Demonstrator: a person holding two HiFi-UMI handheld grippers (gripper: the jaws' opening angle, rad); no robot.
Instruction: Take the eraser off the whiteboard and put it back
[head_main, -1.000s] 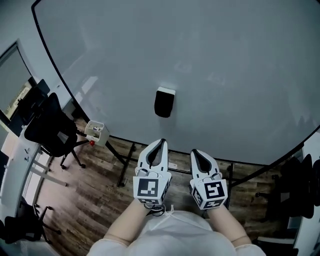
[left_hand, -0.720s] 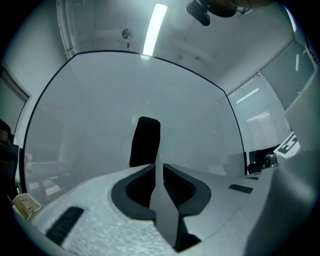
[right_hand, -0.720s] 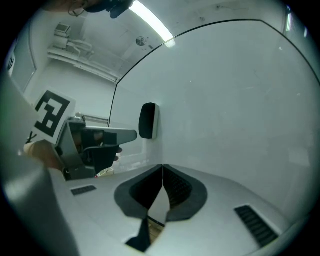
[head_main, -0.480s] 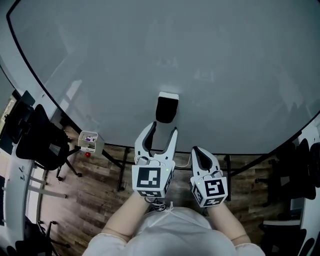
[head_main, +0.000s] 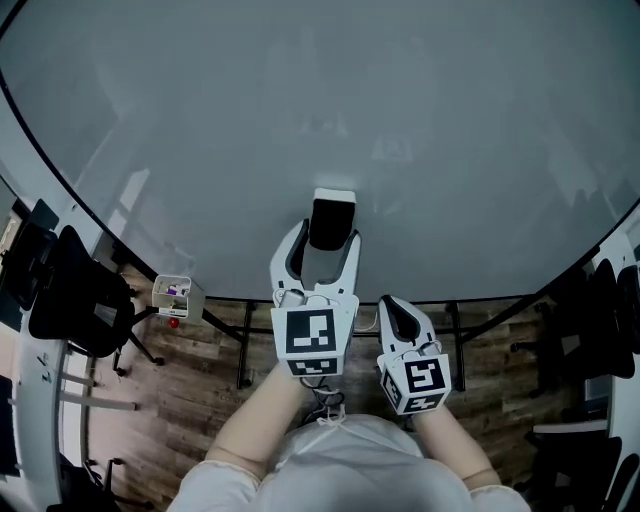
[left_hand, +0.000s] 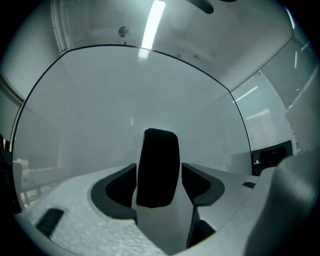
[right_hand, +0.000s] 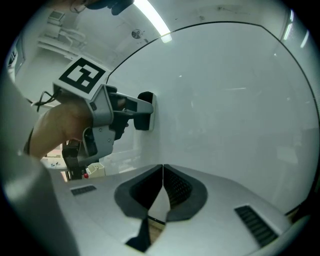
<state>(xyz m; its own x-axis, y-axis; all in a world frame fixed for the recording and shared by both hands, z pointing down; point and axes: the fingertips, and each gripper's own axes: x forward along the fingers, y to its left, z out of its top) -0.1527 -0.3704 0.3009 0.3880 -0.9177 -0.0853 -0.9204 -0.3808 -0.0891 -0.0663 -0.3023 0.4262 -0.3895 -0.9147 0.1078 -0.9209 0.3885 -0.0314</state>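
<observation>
A black eraser with a white back (head_main: 332, 222) sticks to the large whiteboard (head_main: 420, 140). My left gripper (head_main: 322, 240) points level at the board, and its jaws are opening, one on each side of the eraser. The pads stand apart from the eraser's sides. In the left gripper view the eraser (left_hand: 159, 167) fills the gap of the left gripper (left_hand: 159, 172). My right gripper (head_main: 392, 305) hangs lower and to the right, shut and empty, short of the board. The right gripper view shows its closed jaws (right_hand: 163, 167) and, at upper left, the left gripper (right_hand: 142, 111) at the eraser (right_hand: 150, 111).
Black office chairs (head_main: 70, 300) stand at the left and more (head_main: 600, 330) at the right. A small white box (head_main: 175, 295) sits low on the left by the board's frame. The whiteboard stand's black legs (head_main: 245, 350) rest on a wooden floor.
My left gripper has risen towards the board and its jaws have spread from shut to wide, now flanking the eraser. The right gripper has stayed about where it was.
</observation>
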